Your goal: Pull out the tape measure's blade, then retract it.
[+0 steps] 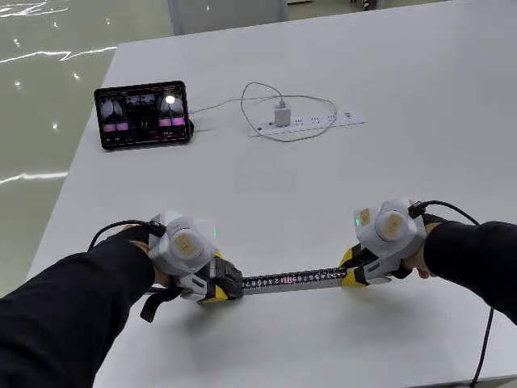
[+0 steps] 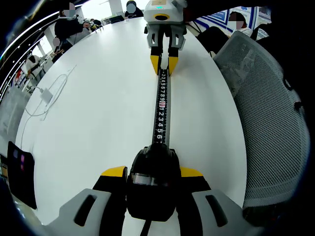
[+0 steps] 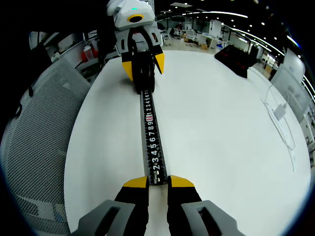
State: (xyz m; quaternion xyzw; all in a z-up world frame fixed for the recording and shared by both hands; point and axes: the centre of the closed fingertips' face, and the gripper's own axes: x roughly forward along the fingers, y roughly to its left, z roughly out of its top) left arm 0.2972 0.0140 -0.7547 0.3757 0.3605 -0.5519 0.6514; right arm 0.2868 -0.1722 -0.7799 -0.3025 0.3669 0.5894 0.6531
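Pull-out looks done, retract not yet: tape measure point(image 1: 220, 281) near the table point(image 1: 323, 178) front edge, blade point(image 1: 291, 280) stretched out straight.
Clamped around the case with the left tool point(image 2: 152, 172), pinched narrow on the blade tip with the right tool point(image 3: 157, 182). Can't make out the end hook or lock button, buried behind jaws.
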